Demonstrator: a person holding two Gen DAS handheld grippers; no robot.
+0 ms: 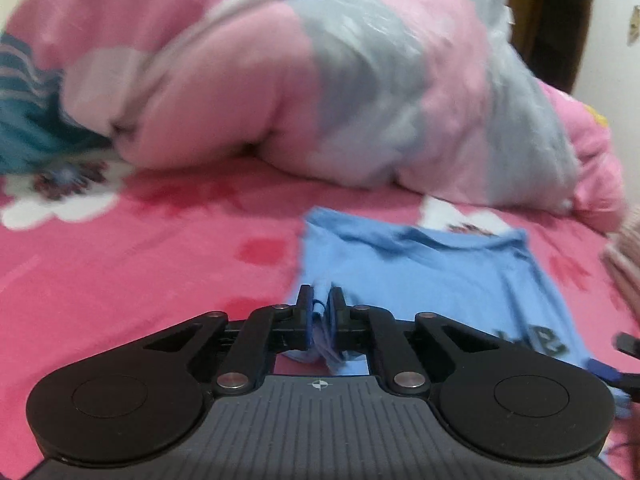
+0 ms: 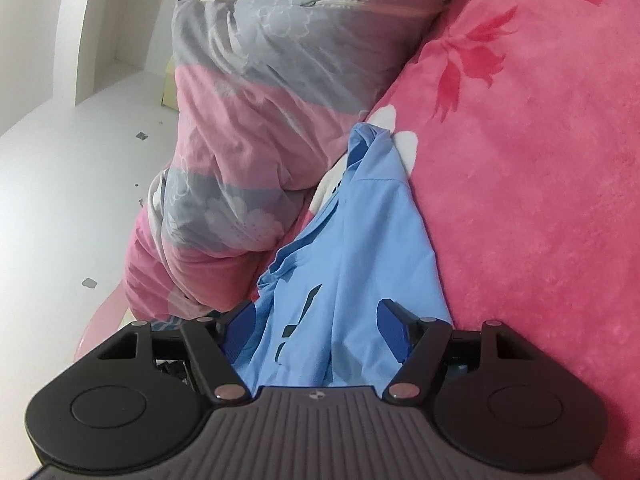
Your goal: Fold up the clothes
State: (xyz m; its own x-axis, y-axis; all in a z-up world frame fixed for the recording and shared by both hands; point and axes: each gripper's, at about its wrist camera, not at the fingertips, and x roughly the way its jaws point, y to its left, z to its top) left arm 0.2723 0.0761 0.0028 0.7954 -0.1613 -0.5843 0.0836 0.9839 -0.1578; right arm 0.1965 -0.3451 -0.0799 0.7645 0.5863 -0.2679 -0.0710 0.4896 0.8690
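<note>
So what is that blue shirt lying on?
The blue shirt lies on a pink flowered bedspread, with a pink and grey quilt heaped behind it. Whatever sits directly beneath the shirt is covered by its fabric.

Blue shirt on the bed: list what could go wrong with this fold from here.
1. The left gripper pinches only a small bunch at the edge of the blue shirt; a pull could slip it free.
2. The right gripper has open jaws with cloth between them, so that side is unheld and may drag or fold crooked.
3. The pink and grey quilt lies close behind the shirt, which could catch on it if swept that way.
</note>
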